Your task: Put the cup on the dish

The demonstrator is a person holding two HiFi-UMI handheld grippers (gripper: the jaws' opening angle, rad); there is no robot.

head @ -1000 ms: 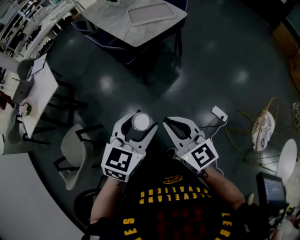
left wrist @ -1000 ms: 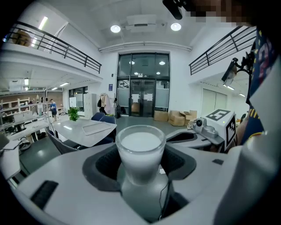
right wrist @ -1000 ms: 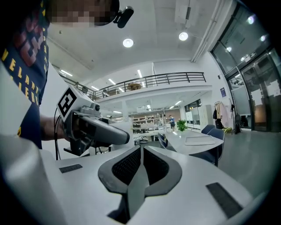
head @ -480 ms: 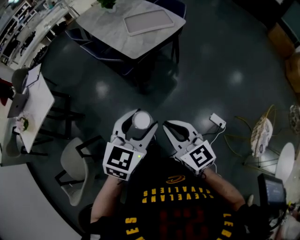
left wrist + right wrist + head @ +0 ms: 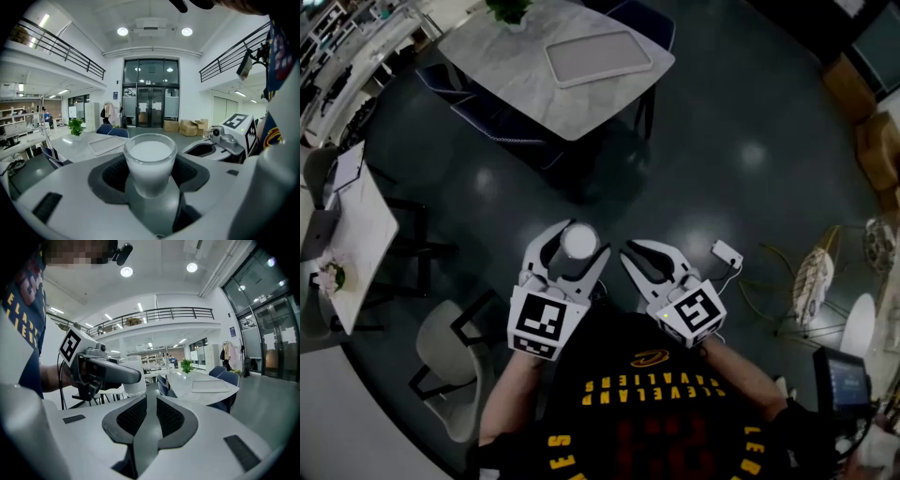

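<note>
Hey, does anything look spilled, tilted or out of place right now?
Nothing stands out. The cup sits upright, clamped in the left gripper, with no spill showing. The right gripper is shut and empty. The tray lies flat on the table.

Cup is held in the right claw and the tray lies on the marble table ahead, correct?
No. The cup sits in the left claw, not the right, as the left gripper view shows; the right claw holds nothing. The tray does lie on the marble table ahead.
</note>
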